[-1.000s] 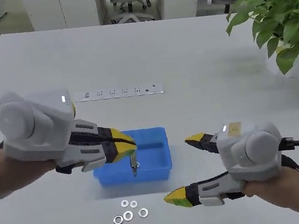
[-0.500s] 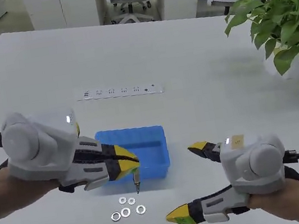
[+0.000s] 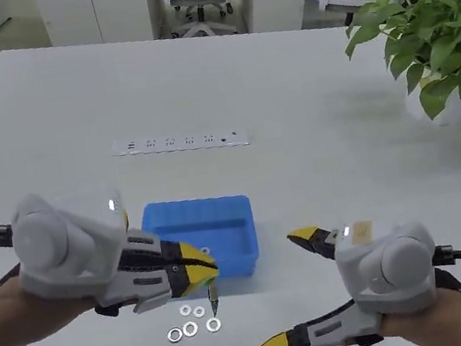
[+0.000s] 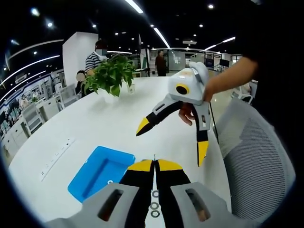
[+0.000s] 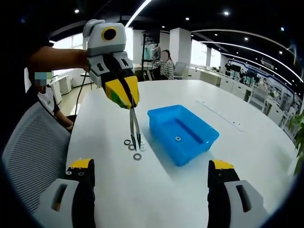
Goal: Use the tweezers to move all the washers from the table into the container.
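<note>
Blue container (image 3: 190, 206) walls are showing just past my left claw (image 3: 203, 267), and the box is sitting on the white counter (image 3: 311, 125). My left claw is squeezing tight on the top end of the tweezers (image 3: 212, 297), so the two thin metal legs are hanging down from it. Their tips are pointing into a little bunch of washers (image 3: 190, 328) that are lying flat on the counter, just beside the near wall of the container. I cannot tell if the tips are touching a ring or floating just over it. In the right gripper view, one washer (image 5: 177, 138) is already lying inside the container, so I am thinking the job is started but far from done. My right claw (image 3: 283, 296) is waiting off to the side with its two jaws wide apart and nothing in it. I am guessing the washers are hard, thin, very light and slippery, so they are going to skid or flip if I am poking them from the side. The best hold, I think, is putting one tip down through the hole and the other outside the ring, then pinching the rim gently. Squeezing too hard is likely to make one shoot away.
</note>
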`<state>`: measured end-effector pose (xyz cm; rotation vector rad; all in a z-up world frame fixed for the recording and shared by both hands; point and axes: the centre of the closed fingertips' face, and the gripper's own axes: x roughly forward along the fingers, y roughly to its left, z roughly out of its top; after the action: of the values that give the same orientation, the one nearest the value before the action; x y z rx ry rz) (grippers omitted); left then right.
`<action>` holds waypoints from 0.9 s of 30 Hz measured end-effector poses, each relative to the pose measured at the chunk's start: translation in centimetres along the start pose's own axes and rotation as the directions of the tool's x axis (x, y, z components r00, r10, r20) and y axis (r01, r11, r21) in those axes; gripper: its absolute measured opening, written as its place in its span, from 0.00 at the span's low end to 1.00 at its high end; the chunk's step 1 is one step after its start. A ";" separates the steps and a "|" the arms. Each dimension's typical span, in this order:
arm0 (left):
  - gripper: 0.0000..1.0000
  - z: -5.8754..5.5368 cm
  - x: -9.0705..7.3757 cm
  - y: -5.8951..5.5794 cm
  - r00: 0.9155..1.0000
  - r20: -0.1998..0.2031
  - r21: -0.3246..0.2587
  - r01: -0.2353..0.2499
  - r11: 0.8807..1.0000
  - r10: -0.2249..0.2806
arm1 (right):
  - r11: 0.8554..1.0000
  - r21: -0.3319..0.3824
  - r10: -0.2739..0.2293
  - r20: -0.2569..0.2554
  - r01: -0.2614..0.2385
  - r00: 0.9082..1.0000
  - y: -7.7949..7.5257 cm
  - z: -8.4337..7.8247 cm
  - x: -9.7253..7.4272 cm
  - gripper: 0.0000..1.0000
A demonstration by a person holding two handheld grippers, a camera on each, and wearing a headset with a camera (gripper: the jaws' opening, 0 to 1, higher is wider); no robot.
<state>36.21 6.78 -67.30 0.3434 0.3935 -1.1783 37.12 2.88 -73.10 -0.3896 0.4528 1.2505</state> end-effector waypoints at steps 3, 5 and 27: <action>0.05 -0.2 0.1 -0.2 1.000 -0.002 -0.003 0.003 1.000 -0.003 | 1.000 0.002 0.005 -0.006 -0.005 1.000 0.2 -0.2 0.1 1.00; 0.05 -0.3 0.2 -0.3 1.000 -0.002 -0.008 0.006 1.000 -0.006 | 1.000 0.003 0.011 -0.013 -0.011 1.000 0.5 -0.4 0.1 1.00; 0.05 -2.2 1.0 -0.5 0.999 -0.023 -0.026 0.025 0.999 -0.025 | 0.999 0.019 0.035 -0.029 -0.035 0.999 1.4 -1.1 0.5 0.98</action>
<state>35.84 6.76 -69.72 0.3311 0.4341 -1.1934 35.72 3.11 -74.30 -0.3866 0.4973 1.2750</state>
